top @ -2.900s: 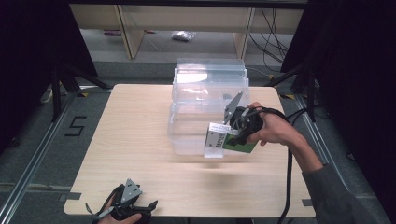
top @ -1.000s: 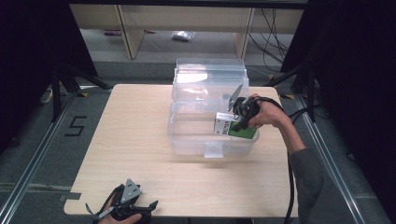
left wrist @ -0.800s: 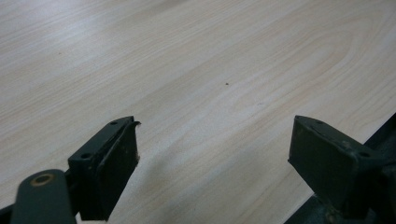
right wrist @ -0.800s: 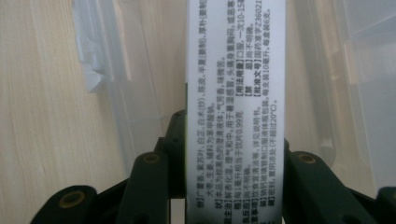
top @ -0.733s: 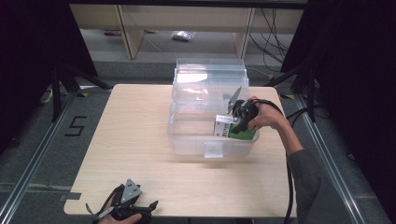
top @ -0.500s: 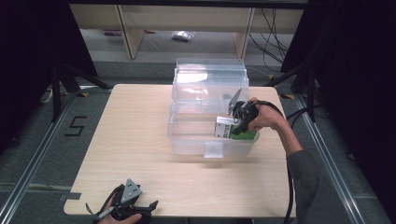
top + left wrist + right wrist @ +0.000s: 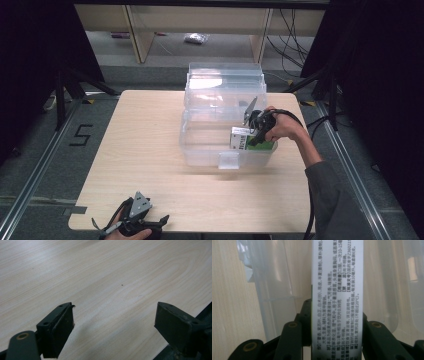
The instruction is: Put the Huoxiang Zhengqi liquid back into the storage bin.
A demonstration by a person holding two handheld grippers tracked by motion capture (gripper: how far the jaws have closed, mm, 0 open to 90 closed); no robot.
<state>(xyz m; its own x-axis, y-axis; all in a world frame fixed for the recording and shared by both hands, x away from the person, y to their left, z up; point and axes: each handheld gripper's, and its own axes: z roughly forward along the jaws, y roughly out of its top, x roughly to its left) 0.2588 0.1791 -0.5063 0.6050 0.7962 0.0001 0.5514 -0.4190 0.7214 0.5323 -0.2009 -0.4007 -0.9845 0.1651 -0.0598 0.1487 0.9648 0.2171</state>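
One box [image 7: 246,140], clamped in the right claw [image 7: 252,134], inside one clear bin [image 7: 200,150], perhaps touching bottom; left claw [image 7: 113,326] wide.

A pale wood-grain table [image 7: 150,140] stands on a grey floor [image 7: 40,150], where a black "5" marking [image 7: 81,136] lies to the table's left beside a metal floor rail [image 7: 30,195]. Behind the table stands light wooden shelving [image 7: 135,25], with a small packet [image 7: 196,38] under it. Black curtains [image 7: 380,75] flank both sides. Cables [image 7: 292,35] trail at the rear right.
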